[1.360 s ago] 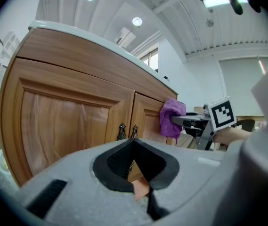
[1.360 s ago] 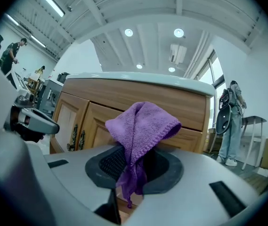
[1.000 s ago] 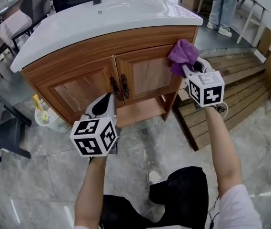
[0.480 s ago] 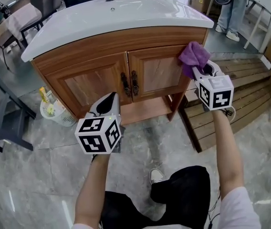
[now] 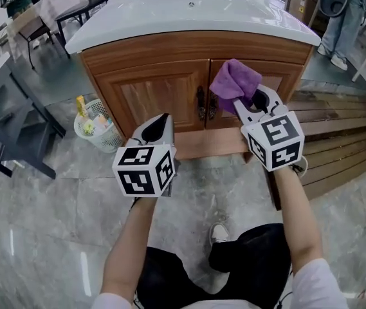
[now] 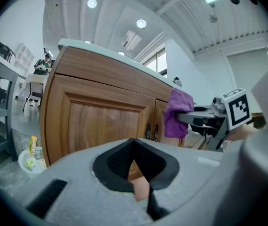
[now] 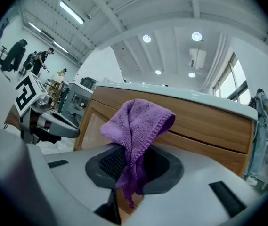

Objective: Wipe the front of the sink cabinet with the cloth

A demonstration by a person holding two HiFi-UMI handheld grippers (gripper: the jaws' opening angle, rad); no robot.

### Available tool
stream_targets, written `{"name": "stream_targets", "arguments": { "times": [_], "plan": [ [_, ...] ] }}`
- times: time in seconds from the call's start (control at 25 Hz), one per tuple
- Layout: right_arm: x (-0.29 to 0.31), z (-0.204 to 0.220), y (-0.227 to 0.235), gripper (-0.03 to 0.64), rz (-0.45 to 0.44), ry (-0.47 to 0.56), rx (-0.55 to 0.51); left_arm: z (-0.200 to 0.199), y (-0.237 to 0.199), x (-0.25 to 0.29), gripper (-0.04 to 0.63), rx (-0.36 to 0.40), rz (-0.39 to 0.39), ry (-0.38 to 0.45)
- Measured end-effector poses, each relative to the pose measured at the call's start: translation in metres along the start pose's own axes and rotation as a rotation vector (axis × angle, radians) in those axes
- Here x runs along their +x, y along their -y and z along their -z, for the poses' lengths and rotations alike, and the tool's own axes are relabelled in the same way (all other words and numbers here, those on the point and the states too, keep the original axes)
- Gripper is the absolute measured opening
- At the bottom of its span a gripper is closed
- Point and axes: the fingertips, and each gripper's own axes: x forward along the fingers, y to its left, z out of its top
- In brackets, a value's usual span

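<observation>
Two grippers, one cloth, one cabinet front

1. right gripper (image 7: 131, 168): its jaws are pinching the purple cloth (image 7: 138, 121) by a thin lower fold, and most of the fabric is bunching loose above the tips.
2. left gripper (image 6: 134, 140): its jaws are meeting with nothing between them. It is hanging low, apart from the wood, below the left door (image 5: 160, 95).
3. Cloth position: it is sitting at the upper inner corner of the right door (image 5: 279, 85), just beside the two dark handles (image 5: 206, 103) and under the edge of the white sink top (image 5: 189, 18). Whether it is pressing on the wood is not clear.
4. Risks, as judgements:
- The slim pinch is leaving little hold, so drag along the panel could be pulling the fabric out.
- A loose fold could be catching on a handle and tugging a door open.
- With the bunch riding high, the hard jaw tips could be scraping the varnish instead of the cloth.
- The left door and the far edges could be getting missed
</observation>
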Motion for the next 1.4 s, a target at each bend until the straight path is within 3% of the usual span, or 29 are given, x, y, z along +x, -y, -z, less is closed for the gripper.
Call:
{"name": "stream_targets", "arguments": {
  "times": [0.32, 0.68, 1.08, 1.4],
  "plan": [
    [0.051, -0.016, -0.124, 0.075, -0.194, 0.061, 0.072, 0.004, -0.051, -0.035, 0.005, 0.014, -0.128, 0.014],
    [0.102, -0.021, -0.230, 0.075, -0.305, 0.123, 0.183, 0.019, -0.102, -0.074, 0.005, 0.025, -0.257, -0.021],
    [0.149, -0.030, -0.278, 0.075, -0.402, 0.103, 0.140, 0.017, -0.131, -0.105, 0.005, 0.019, -0.336, -0.011],
    [0.154, -0.016, -0.266, 0.075, -0.369, 0.076, 0.150, 0.022, -0.125, -0.100, 0.005, 0.015, -0.320, -0.017]
  ]
}}
